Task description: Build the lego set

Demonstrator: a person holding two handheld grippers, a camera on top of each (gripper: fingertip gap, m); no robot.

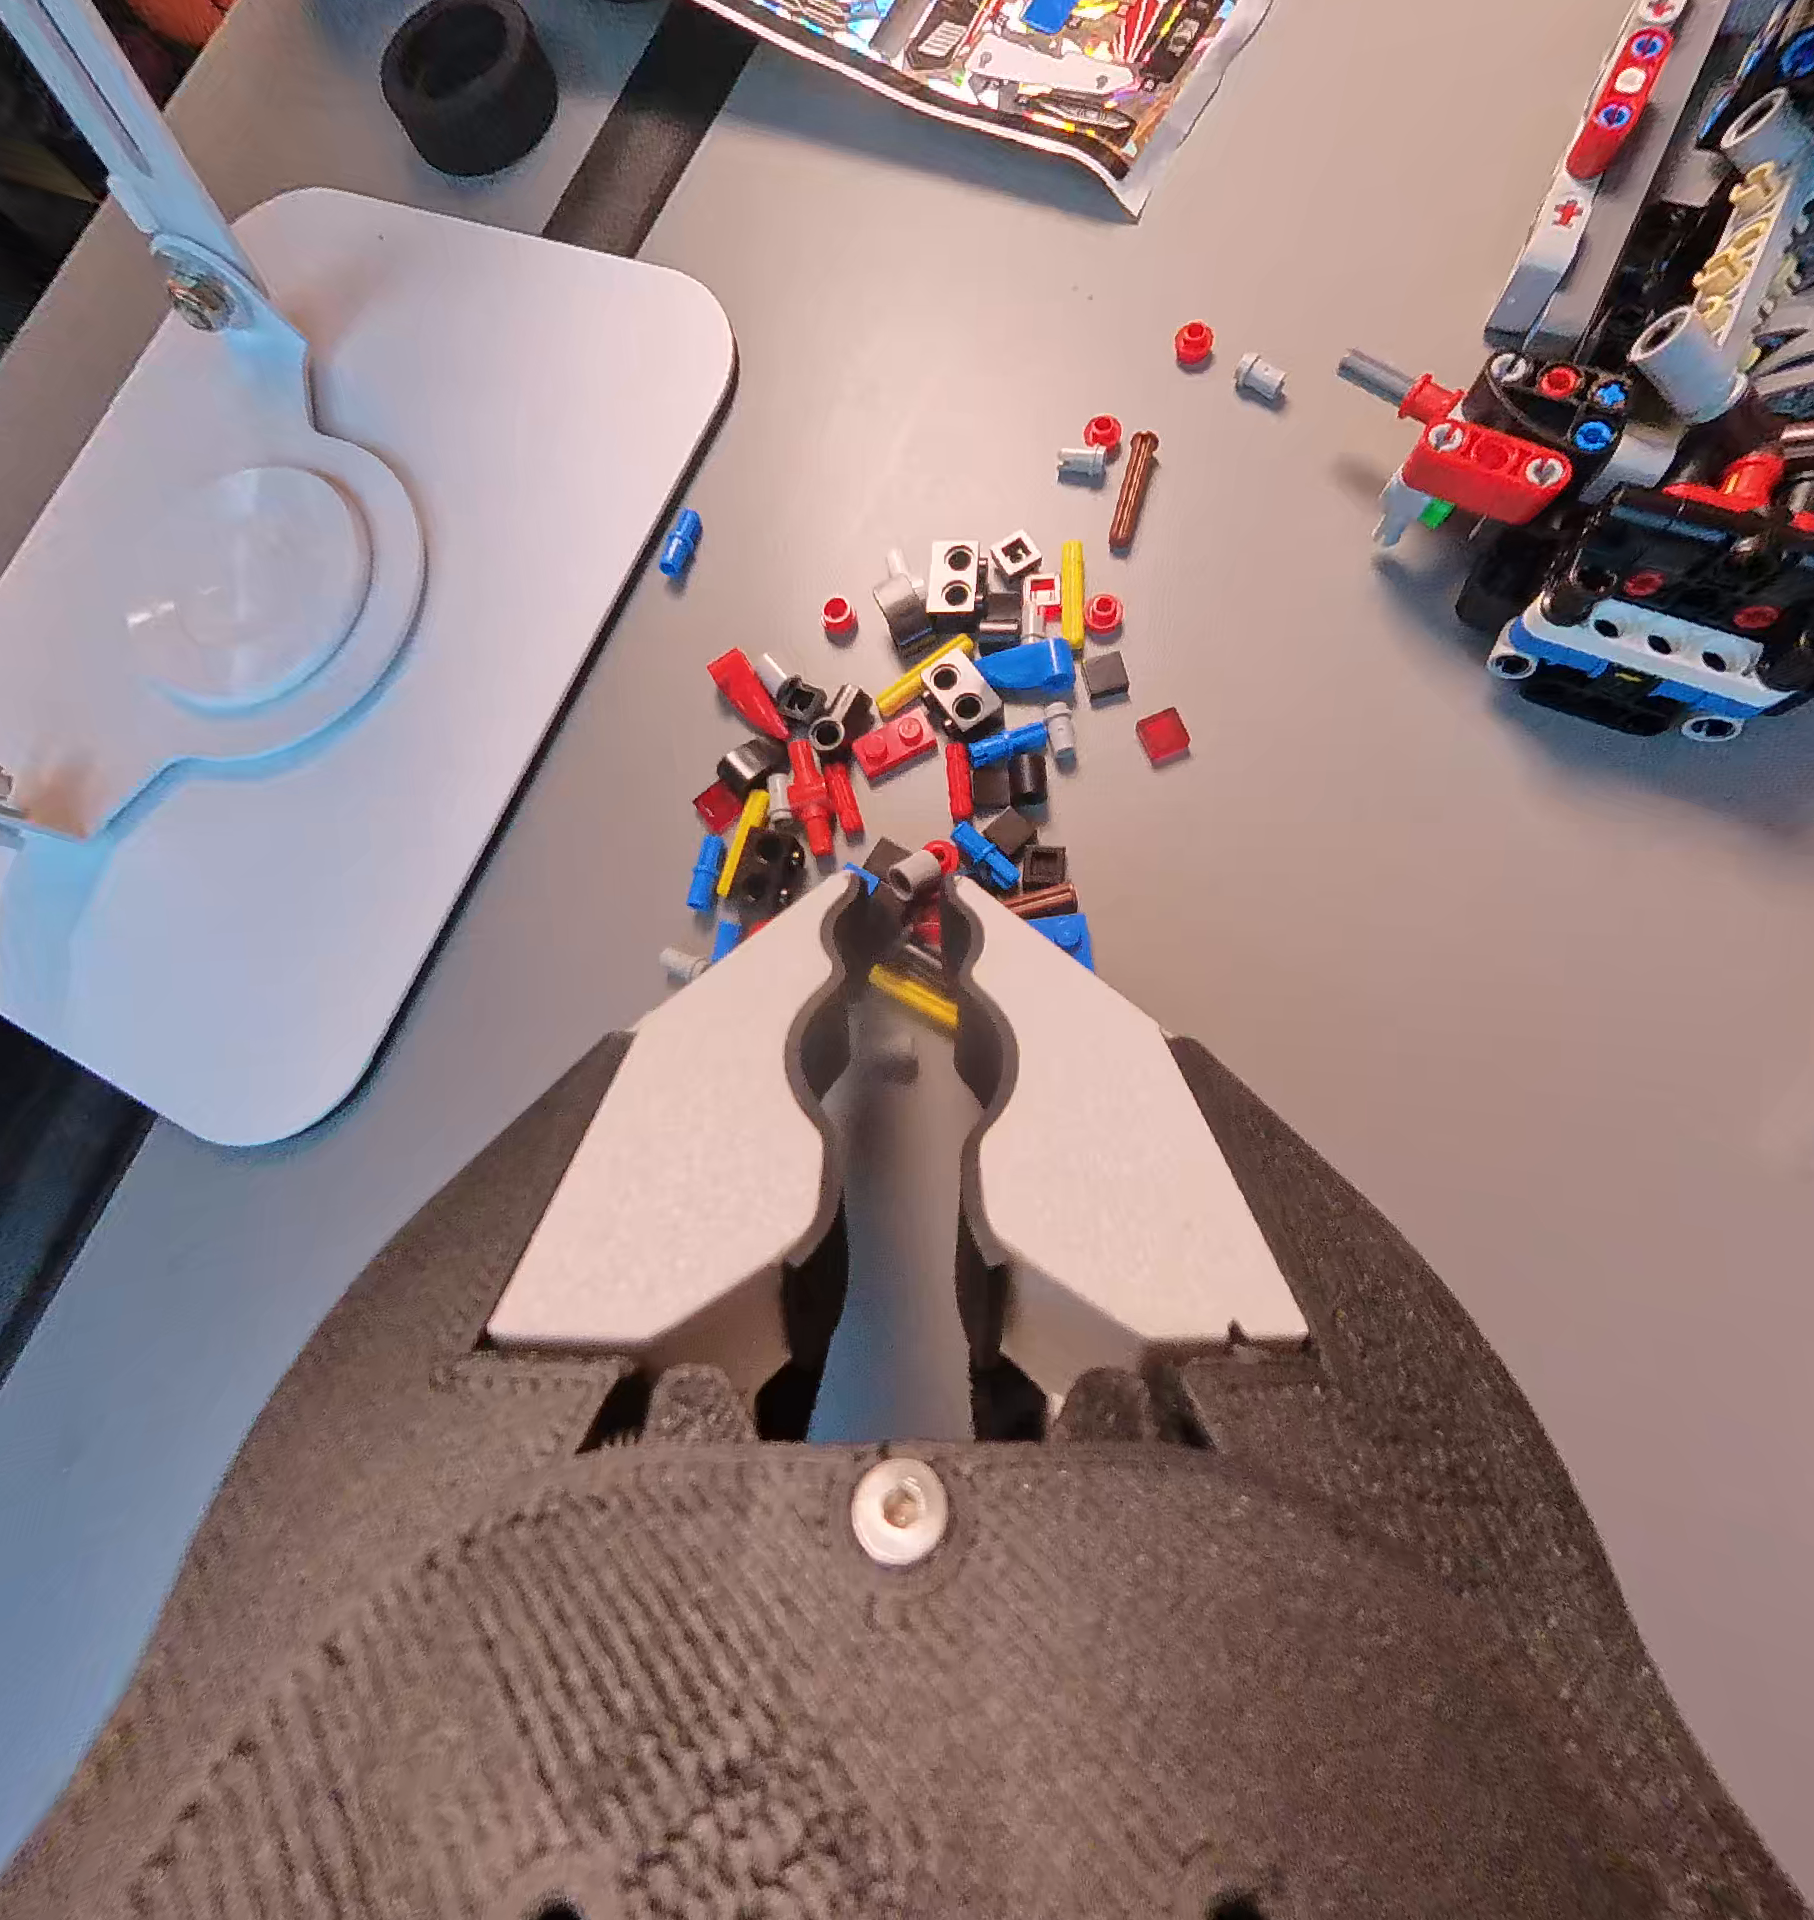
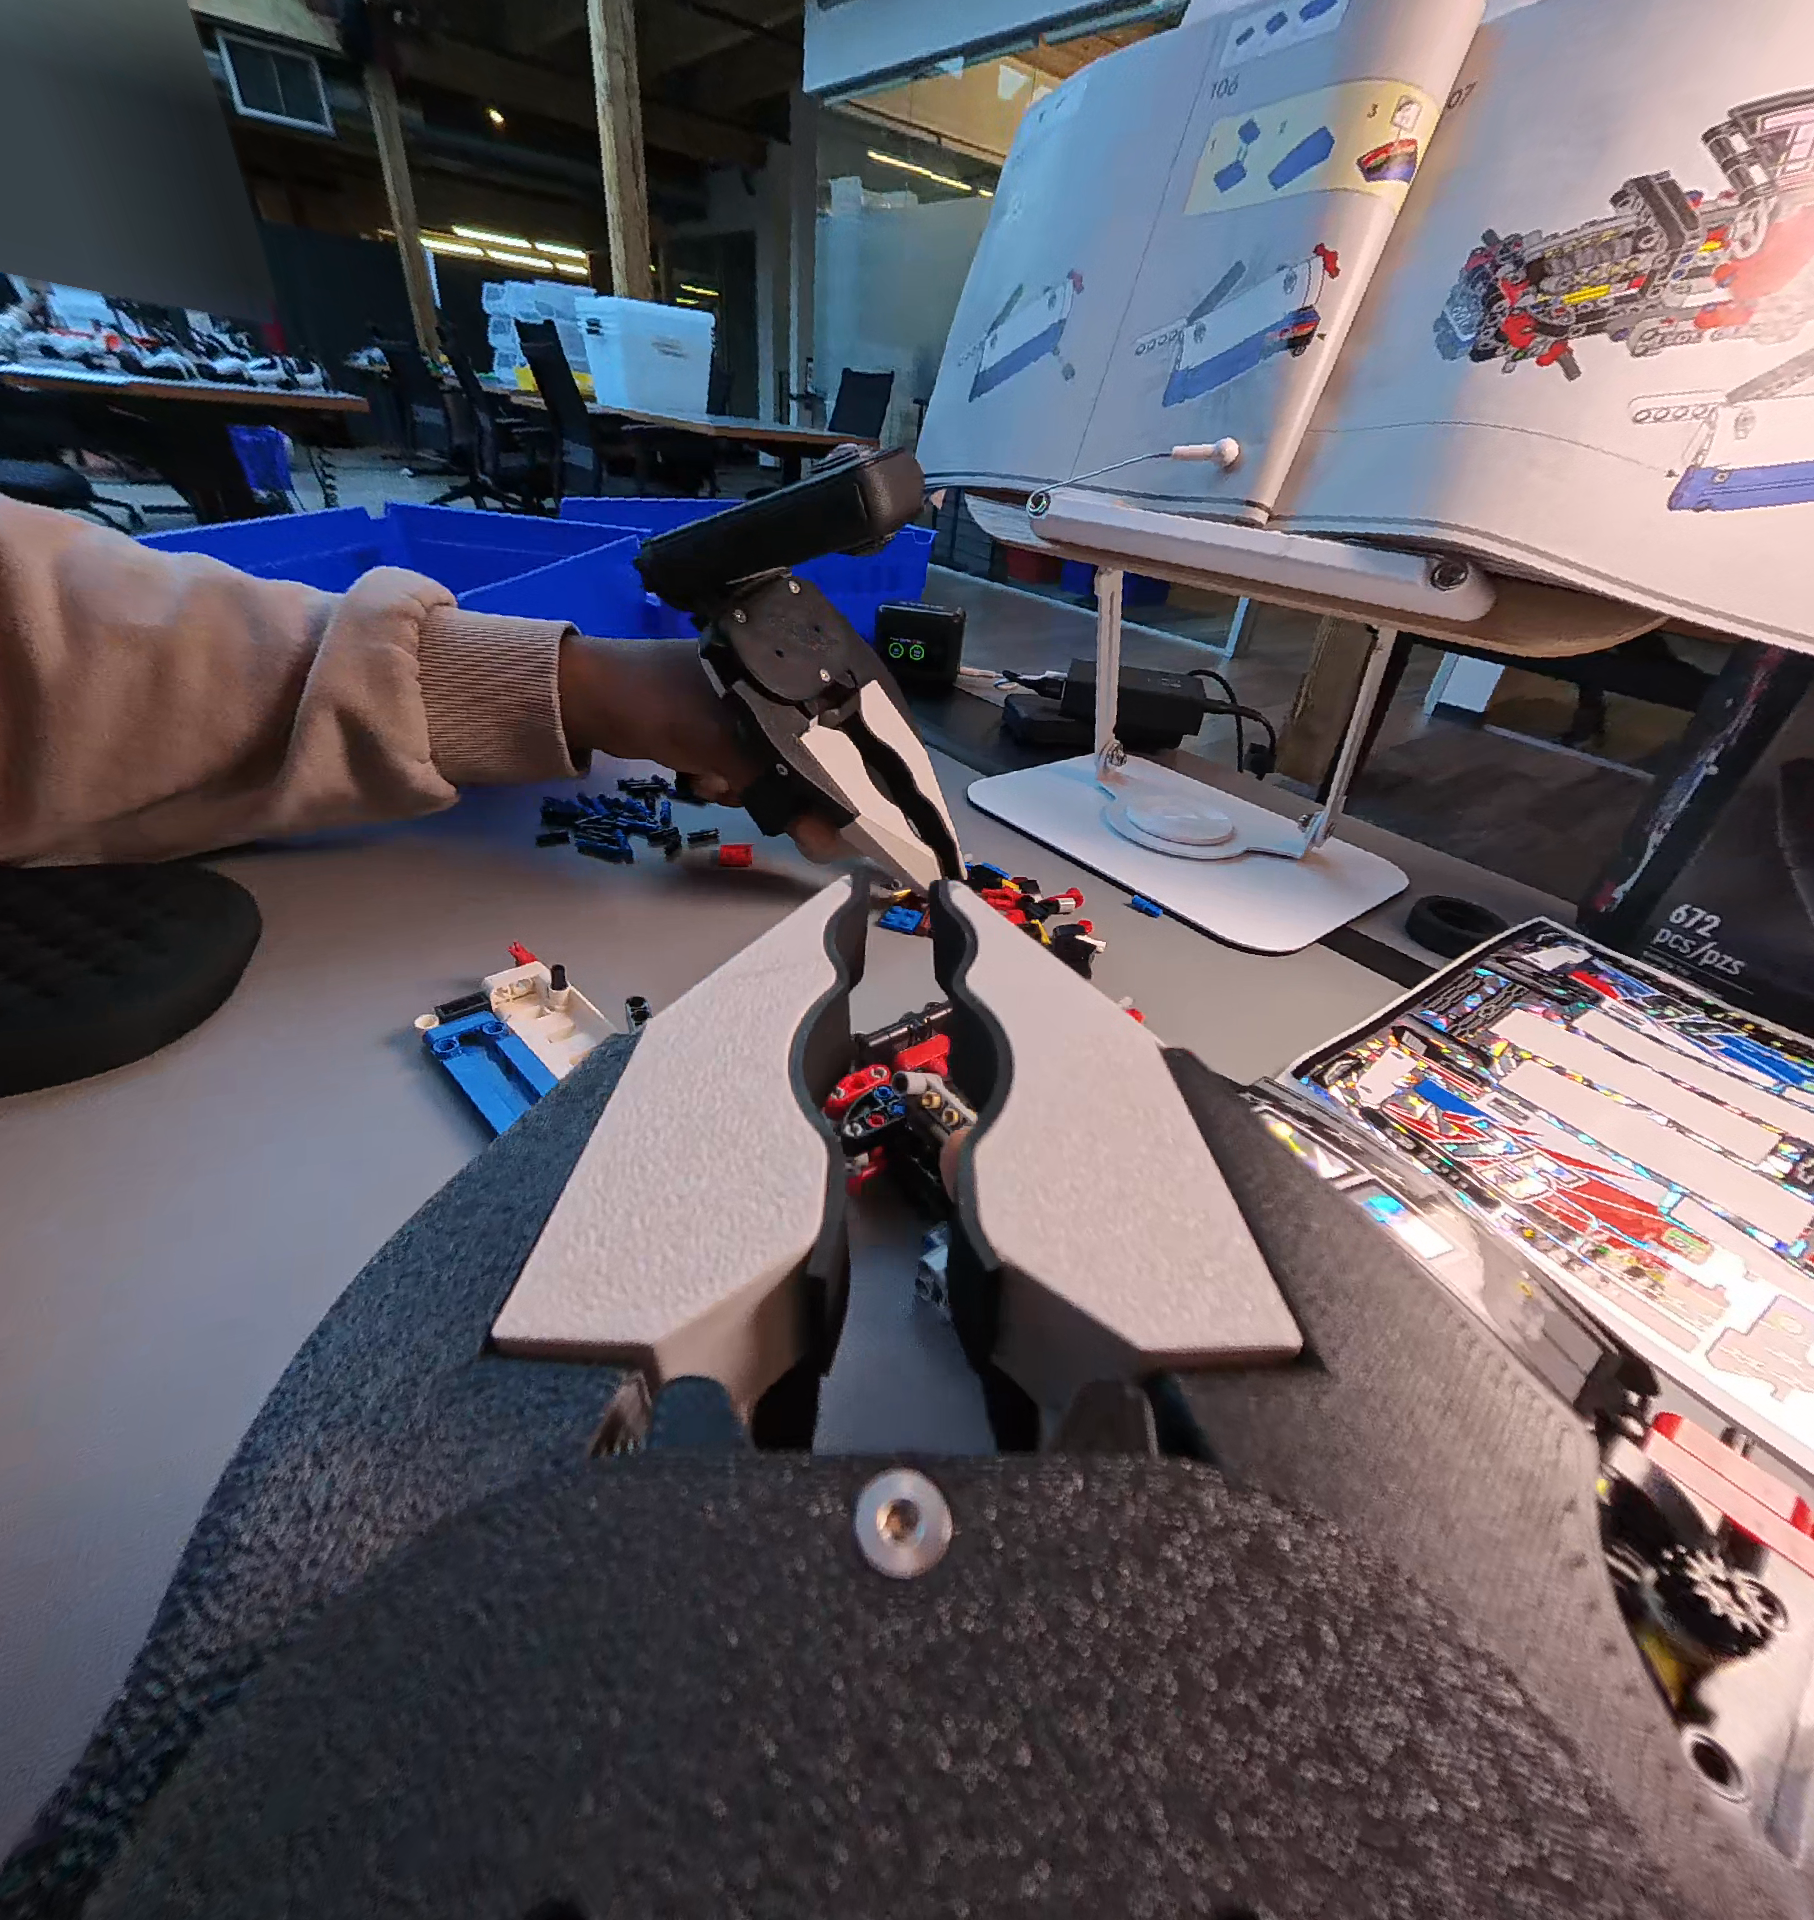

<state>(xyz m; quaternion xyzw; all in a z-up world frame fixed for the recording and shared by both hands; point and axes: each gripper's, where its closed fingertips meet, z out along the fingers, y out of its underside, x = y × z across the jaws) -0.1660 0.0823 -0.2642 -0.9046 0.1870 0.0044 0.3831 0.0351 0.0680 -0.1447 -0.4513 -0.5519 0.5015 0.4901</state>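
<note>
A pile of small loose lego pieces (image 1: 944, 707) in red, blue, black, yellow and grey lies mid-table. My left gripper (image 1: 903, 883) is at the pile's near edge, its jaws a narrow gap apart around a small grey pin (image 1: 913, 875) and a black piece; I cannot see a firm grip. The right wrist view shows it (image 2: 929, 868) held by a hand, tips down at the pile (image 2: 1028, 909). The part-built lego car (image 1: 1661, 468) sits to the right. My right gripper (image 2: 901, 888) hovers over the car (image 2: 898, 1101), jaws slightly apart, nothing between the tips.
The white book stand's base (image 1: 311, 623) lies left of the pile and holds the open instruction booklet (image 2: 1298, 260). A shiny sticker sheet (image 2: 1609, 1143), a black tyre (image 1: 467, 83), a blue-and-white subassembly (image 2: 508, 1029), dark pins (image 2: 612, 816), blue bins (image 2: 487, 561) and a black round pad (image 2: 72, 977) surround the work area. Spacing between my two grippers at the tips: around 25 cm.
</note>
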